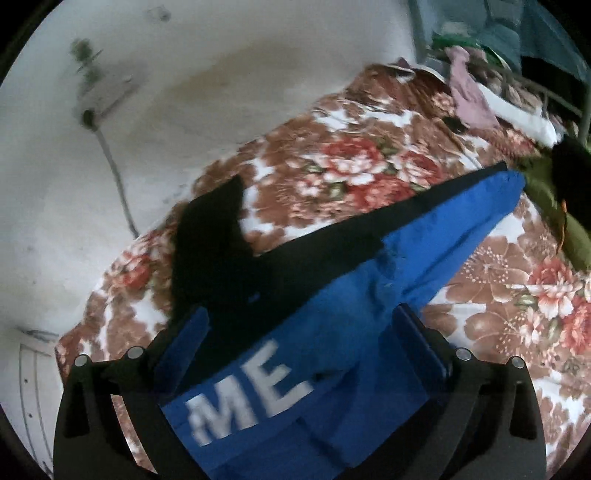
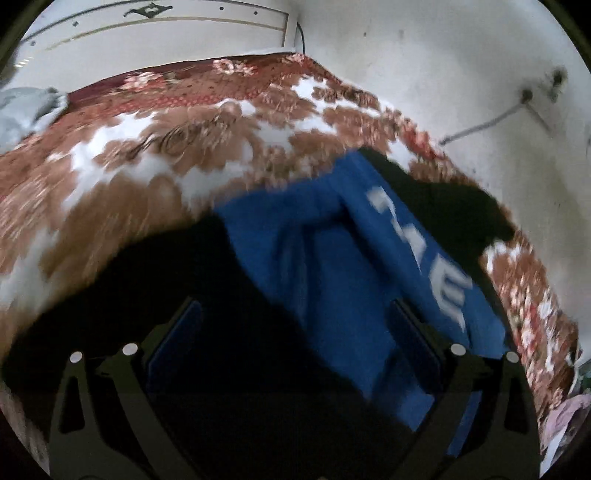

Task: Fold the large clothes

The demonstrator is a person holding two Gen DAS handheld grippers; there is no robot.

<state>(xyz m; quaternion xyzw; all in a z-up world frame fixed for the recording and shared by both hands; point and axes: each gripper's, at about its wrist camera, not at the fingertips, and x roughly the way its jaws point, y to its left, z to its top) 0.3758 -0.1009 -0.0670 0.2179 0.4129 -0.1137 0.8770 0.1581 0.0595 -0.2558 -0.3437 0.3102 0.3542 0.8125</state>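
Two grippers, left gripper (image 1: 301,328) and right gripper (image 2: 295,317), hang wide open and empty-handed above a blue-and-black garment (image 1: 369,295) on a floral bed (image 1: 332,155).

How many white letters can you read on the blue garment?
2 in the left wrist view: M and E, side by side on the blue garment. Folds may hide more.

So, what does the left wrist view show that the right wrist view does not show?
Only the left wrist view: an olive green cloth, a pink cloth and a metal bed frame at the far end.
Only the right wrist view: a white panelled headboard and a grey cloth.
Both: the blue and black garment with white letters on the brown floral bedcover, and open tongs.
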